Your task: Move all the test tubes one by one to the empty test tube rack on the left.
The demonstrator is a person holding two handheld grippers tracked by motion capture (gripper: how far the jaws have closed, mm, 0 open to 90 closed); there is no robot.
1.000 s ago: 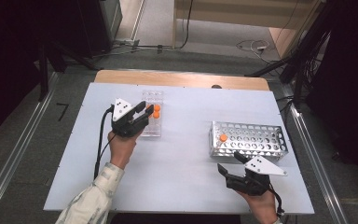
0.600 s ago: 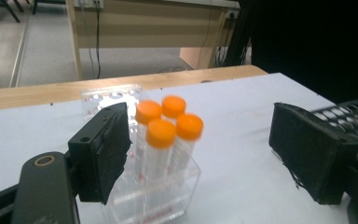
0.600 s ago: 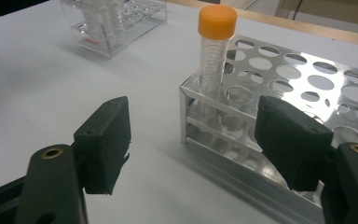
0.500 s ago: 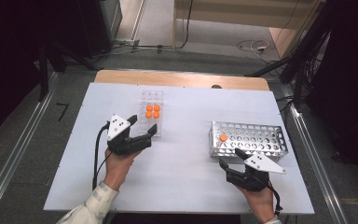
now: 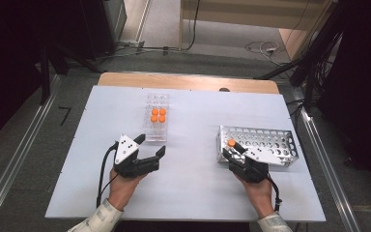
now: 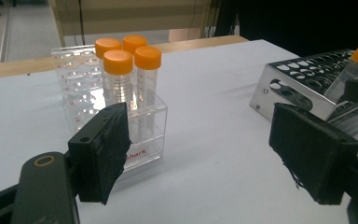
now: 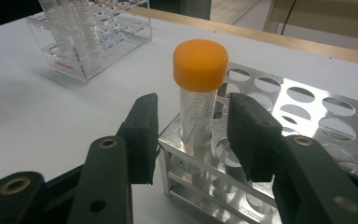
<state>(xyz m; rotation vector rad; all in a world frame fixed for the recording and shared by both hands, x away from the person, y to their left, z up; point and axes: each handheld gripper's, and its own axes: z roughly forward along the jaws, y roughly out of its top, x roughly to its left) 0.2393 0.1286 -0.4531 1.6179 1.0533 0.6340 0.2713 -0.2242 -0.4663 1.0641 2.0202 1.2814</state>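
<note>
The high view looks down on the white table (image 5: 188,193). Both gripper views sit low and close, and all three share the perforated silver metal rack (image 5: 275,140) (image 6: 303,77) (image 7: 307,116).

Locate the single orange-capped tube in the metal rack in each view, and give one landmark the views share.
High view: the tube stands at the metal rack's near-left corner, just ahead of the right gripper.
Left gripper view: at the far right edge, tube leaning out of the rack.
Right gripper view: centre, tube between the open jaws.
Shared landmark: the clear rack with four orange-capped tubes.
</note>
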